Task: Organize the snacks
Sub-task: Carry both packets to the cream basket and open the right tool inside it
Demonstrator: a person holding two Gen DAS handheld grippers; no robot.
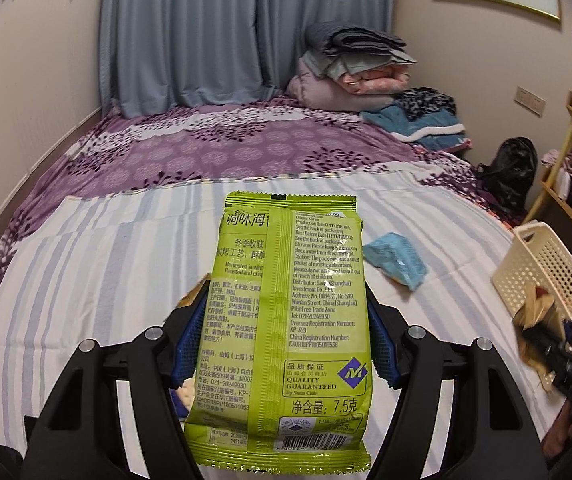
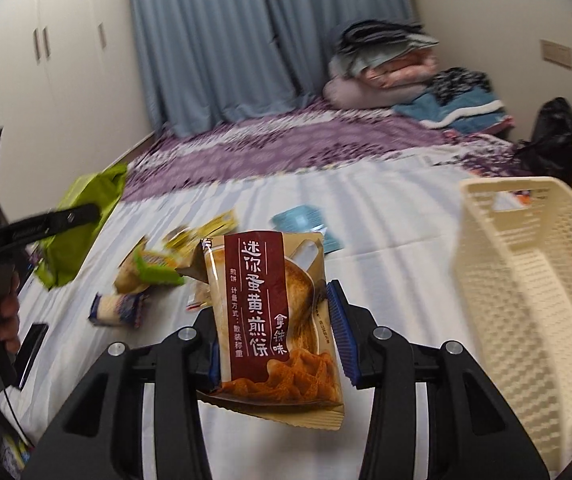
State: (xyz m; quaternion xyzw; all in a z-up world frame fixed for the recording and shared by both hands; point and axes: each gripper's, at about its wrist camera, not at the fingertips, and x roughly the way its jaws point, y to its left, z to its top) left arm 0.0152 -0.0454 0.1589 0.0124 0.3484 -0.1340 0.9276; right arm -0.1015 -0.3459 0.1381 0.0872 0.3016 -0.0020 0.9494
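The left gripper clamps a green packet above the bed; the right gripper clamps a brown packet beside the basket (slick film could slip out early).

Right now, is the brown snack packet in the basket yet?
Out. The right gripper holds the brown snack packet above the bed, beside the cream basket.

Basket right on bed; loose snack packets left; folded bedding behind.
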